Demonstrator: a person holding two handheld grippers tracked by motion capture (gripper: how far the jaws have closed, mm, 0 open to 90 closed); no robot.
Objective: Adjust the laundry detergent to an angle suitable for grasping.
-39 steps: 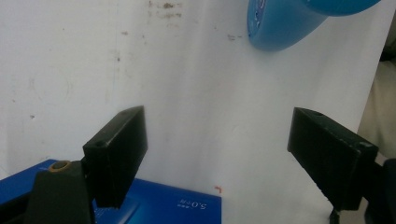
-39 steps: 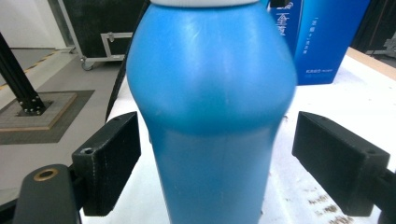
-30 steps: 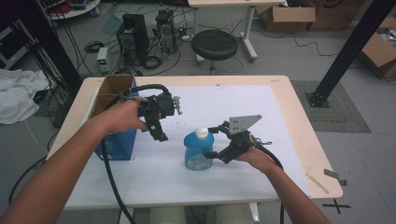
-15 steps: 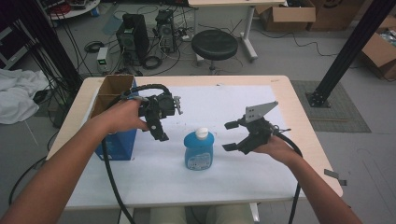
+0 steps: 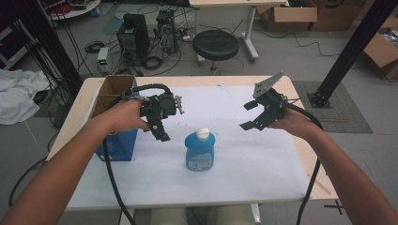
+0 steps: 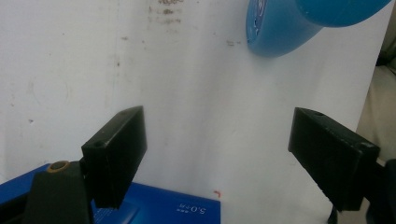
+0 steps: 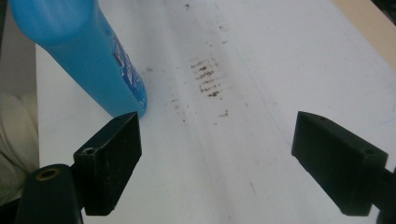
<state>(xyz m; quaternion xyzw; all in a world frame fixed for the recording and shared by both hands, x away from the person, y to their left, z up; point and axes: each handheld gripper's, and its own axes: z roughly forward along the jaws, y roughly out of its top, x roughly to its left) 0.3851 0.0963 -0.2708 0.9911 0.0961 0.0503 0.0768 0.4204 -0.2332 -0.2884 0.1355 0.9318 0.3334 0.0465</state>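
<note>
right gripper (image 5: 251,115) drawn back right, jaws apart; bottle (image 5: 200,151) left of it.

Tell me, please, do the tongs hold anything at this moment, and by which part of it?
Nothing is held. The left tongs and the right tongs are both open and empty, and the blue bottle stands upright on the table between them, untouched.

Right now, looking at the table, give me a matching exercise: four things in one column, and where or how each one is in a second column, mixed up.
Things:
1. bottle
2. box
3. left gripper
4. right gripper

Places or states:
A. open, held up over the table's right side
B. upright in the middle of the table
C. open, between the box and the bottle
D. at the table's left edge

Pairs: 1-B, 2-D, 3-C, 4-A
</note>
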